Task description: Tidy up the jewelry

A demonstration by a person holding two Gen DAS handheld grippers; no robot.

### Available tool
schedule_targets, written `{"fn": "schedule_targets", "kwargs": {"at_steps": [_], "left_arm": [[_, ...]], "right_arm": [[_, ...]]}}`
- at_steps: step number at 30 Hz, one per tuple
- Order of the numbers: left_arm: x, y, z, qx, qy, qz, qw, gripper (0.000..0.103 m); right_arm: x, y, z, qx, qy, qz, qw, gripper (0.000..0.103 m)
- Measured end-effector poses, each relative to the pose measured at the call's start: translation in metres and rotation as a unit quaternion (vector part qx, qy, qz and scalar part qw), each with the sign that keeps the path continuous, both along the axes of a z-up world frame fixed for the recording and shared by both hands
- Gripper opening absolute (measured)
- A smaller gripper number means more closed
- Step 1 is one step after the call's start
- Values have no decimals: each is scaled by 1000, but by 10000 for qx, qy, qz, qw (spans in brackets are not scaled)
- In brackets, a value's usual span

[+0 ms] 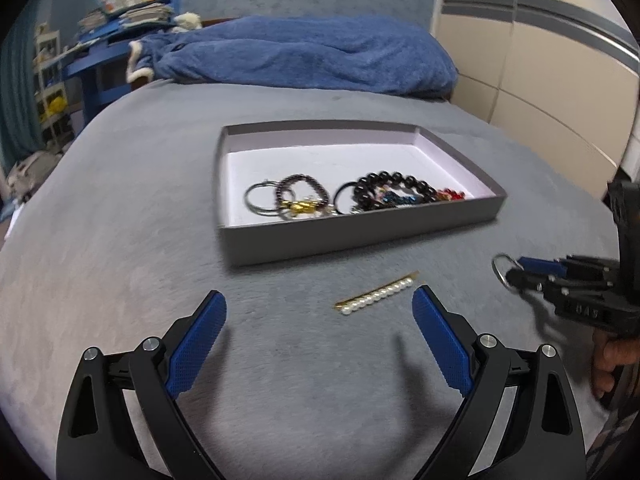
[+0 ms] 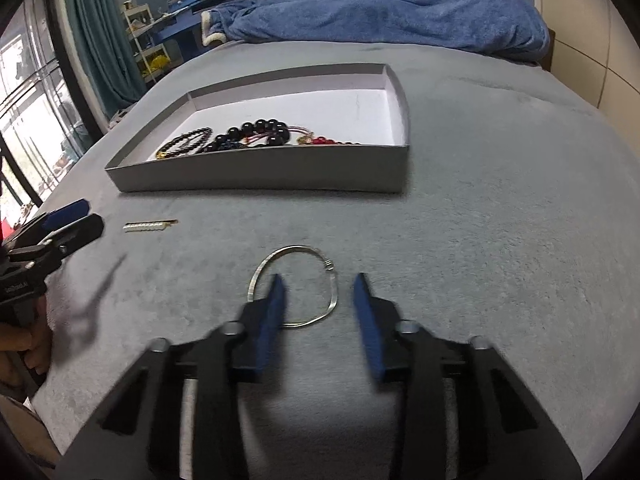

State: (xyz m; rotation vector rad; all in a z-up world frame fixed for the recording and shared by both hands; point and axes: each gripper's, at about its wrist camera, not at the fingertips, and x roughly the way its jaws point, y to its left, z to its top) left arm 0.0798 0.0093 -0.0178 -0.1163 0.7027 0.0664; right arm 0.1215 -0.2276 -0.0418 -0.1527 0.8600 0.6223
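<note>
My left gripper (image 1: 319, 300) and right gripper (image 2: 319, 284): black plastic arms, silver pivot screws, blue dimpled finger pads (image 1: 196, 344); bare-skinned hand (image 1: 610, 360) grasping the black handle.

Grey bed with a tray and loose jewelry on it

A grey plush bed (image 1: 120, 208) carried a shallow grey tray (image 1: 352, 236) near its middle, and a rumpled blue blanket (image 1: 304, 54) lay along the far edge. In front of the tray a pearl hair clip (image 1: 378, 297) lay flat on the cover, and well to its right lay a thin silver bangle (image 2: 295, 286).
</note>
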Motion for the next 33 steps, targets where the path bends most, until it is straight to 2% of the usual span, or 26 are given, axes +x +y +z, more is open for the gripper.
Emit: {"fn": "schedule_targets", "kwargs": {"at_steps": [3, 6, 7, 11, 14, 17, 22, 24, 27, 29, 30, 31, 33], "left_arm": [[7, -11, 1, 275, 72, -215, 9994, 91], [19, -21, -1, 544, 202, -445, 9973, 87], [24, -22, -2, 595, 268, -478, 9967, 85], [36, -18, -10, 496, 504, -559, 9959, 78], [42, -15, -16, 331, 699, -629, 9950, 68], [43, -16, -19, 340, 745, -662, 9944, 55], [36, -24, -18, 458, 628, -774, 9940, 14], [31, -25, -17, 429, 534, -804, 9944, 7], [23, -24, -13, 347, 319, -819, 9955, 6], [20, -23, -12, 310, 258, -823, 9958, 6], [19, -23, -11, 300, 219, -832, 9958, 6], [18, -23, -10, 301, 192, -835, 9959, 6], [16, -24, -9, 290, 140, -854, 9958, 6]], "right_arm": [[0, -3, 1, 90, 20, 4, 10000, 21], [1, -6, 1, 185, 71, -4, 9998, 9], [2, -6, 1, 200, 86, -5, 9998, 9], [2, -5, 0, 205, 101, -1, 9997, 9], [3, -5, 0, 192, 115, -5, 9997, 9], [2, -3, 1, 144, 89, -7, 9999, 9], [2, -3, 1, 136, 71, -6, 9999, 9], [3, -3, 1, 157, 71, -10, 9999, 9], [3, -5, 1, 201, 58, -22, 9998, 10], [4, -6, 2, 225, 53, -45, 9997, 12], [3, -6, 2, 237, 42, -56, 9997, 18], [3, -8, 3, 274, 10, -69, 9996, 29], [2, -10, 5, 334, -36, -84, 9994, 43]]}}
